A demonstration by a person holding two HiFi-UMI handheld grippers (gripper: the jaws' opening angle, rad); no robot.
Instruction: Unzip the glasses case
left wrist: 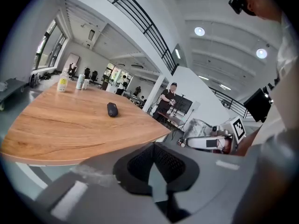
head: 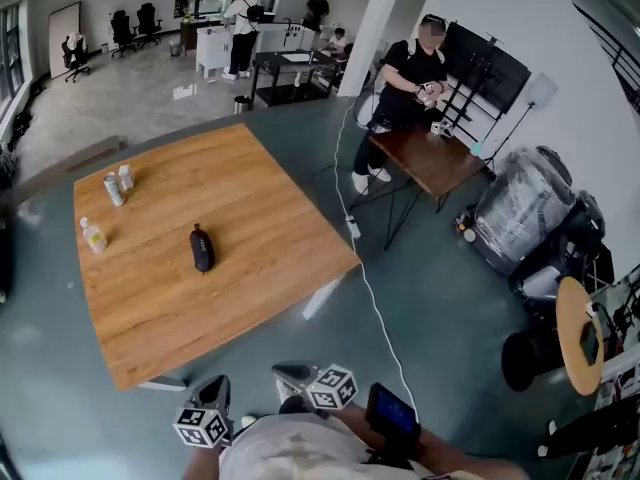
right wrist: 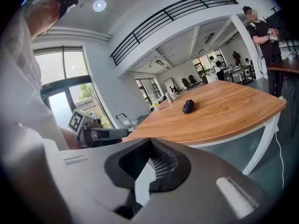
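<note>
The person wears a pale shirt (head: 285,456). Toward the counter (head: 250,278) from it, the grey left gripper (head: 218,388) and right gripper (head: 290,373) each carry a white cube (head: 203,426) with black square markers.

1. Desk (head: 250,228): warm brown wood grain.
2. Glasses case (head: 202,248): plain black.
3. Floor (head: 420,298): dull grey-green.
4. My left gripper (left wrist: 153,146) and right gripper (right wrist: 149,141): grey shells, black grid-textured jaws, black-and-white square markers on the cubes.
5. Bottle (head: 93,235): clear, yellow label.
6. Person across the room (head: 405,78): black clothes.

L tongs (left wrist: 153,146) closed, empty; black glasses case (left wrist: 112,109) mid wooden table (left wrist: 60,127), well apart; bottle (left wrist: 62,82) at far edge
</note>
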